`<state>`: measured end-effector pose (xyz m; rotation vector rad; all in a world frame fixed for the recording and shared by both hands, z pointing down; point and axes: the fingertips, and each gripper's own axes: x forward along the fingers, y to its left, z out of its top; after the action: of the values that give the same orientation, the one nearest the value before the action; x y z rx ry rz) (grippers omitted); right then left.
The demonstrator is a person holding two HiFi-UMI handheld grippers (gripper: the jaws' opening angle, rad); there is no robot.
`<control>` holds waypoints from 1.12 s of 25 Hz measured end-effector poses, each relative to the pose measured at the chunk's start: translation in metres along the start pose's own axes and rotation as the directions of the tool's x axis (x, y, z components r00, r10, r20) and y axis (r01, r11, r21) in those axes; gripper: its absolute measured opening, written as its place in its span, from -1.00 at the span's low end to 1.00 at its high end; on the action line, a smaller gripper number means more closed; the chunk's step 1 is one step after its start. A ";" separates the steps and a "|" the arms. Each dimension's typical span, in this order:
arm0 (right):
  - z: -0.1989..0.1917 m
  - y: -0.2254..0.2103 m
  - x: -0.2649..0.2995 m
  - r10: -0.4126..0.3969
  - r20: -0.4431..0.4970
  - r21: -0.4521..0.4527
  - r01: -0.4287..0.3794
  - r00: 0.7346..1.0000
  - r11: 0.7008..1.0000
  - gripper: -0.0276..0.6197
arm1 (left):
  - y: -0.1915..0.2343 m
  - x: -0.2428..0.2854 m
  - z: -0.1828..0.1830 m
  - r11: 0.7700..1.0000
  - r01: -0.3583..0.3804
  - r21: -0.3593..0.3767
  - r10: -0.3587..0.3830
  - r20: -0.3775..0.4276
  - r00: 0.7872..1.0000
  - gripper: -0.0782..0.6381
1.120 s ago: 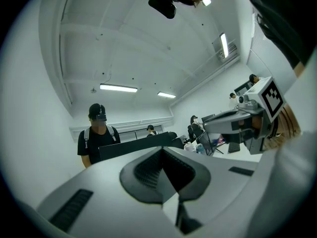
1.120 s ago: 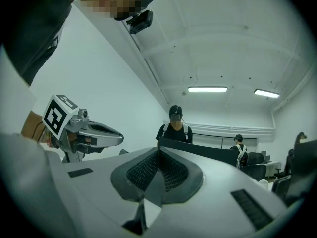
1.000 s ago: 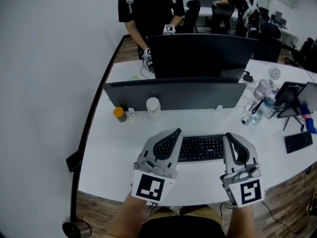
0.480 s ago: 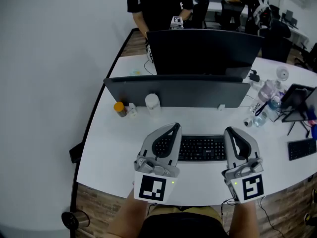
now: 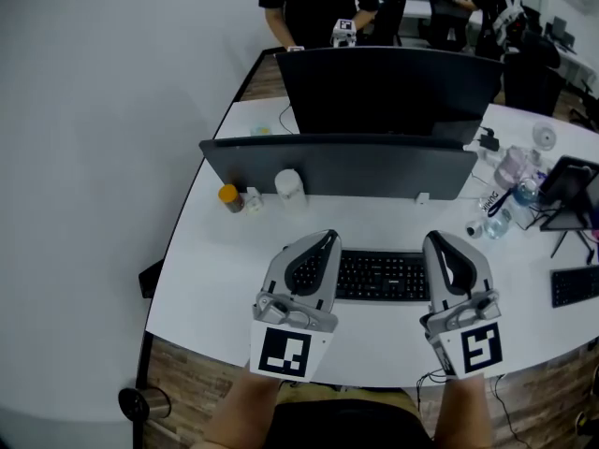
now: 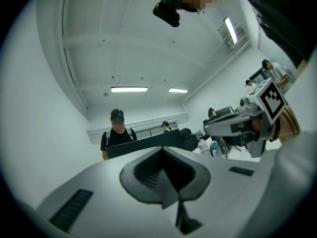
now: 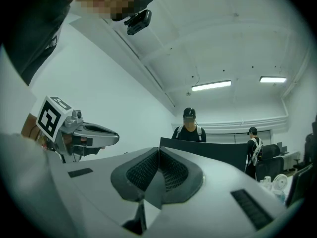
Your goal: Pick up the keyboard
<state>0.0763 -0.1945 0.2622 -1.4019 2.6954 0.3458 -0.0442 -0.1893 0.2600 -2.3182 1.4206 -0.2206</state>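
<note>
Evidently, no part of the pick-up has been accomplished yet: the keyboard is seen lying flat on the white worktop, a little in front of the dark divider panel, and it is gripped by neither tool. It is flanked by the left gripper at its left end and the right gripper at its right end. In the head view both ends are covered by the gripper bodies, so contact with the keyboard cannot be judged there. In the left gripper view the fingers are shown pressed together with nothing between them, and only the ceiling and the room are seen beyond. The same is shown in the right gripper view, where the fingers are closed on each other and empty. The whole grasp is therefore judged to remain: the fingers would have to be spread, brought onto the keyboard's edges, closed, and the keyboard raised off the worktop.
</note>
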 end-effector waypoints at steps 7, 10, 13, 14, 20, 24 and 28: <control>-0.013 0.008 0.007 0.037 -0.024 -0.024 -0.038 0.999 0.999 -0.82 | 0.012 -0.004 -0.016 1.000 -0.025 0.003 0.026 -0.020 0.999 -0.76; -0.008 0.008 0.014 0.025 -0.010 -0.016 -0.025 1.000 1.000 -0.82 | 0.017 -0.001 -0.020 0.999 -0.040 0.002 0.040 -0.024 0.999 -0.76; -0.011 0.006 0.016 0.020 -0.009 -0.015 -0.021 1.000 1.000 -0.82 | 0.016 -0.001 -0.023 0.999 -0.038 0.001 0.038 -0.027 0.999 -0.76; -0.014 0.006 0.016 0.021 -0.010 -0.016 -0.021 1.000 1.000 -0.82 | 0.015 0.000 -0.024 0.999 -0.034 0.002 0.034 -0.029 0.999 -0.76; -0.027 0.009 0.021 0.027 -0.035 -0.016 -0.027 0.999 1.000 -0.82 | 0.008 0.002 -0.028 0.999 0.028 0.018 -0.028 -0.025 0.999 -0.76; -0.043 0.006 0.021 0.027 -0.082 -0.022 -0.029 0.996 0.999 -0.82 | 0.008 0.004 -0.036 0.999 0.026 0.030 -0.026 -0.023 0.999 -0.76; -0.047 0.002 0.023 0.031 -0.092 -0.023 -0.033 0.995 0.999 -0.81 | 0.012 0.004 -0.052 1.000 0.005 -0.017 -0.006 -0.045 0.999 -0.75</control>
<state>0.0625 -0.2231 0.3045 -1.4162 2.7983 0.3261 -0.0694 -0.2110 0.3015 -2.3449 1.4436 -0.2648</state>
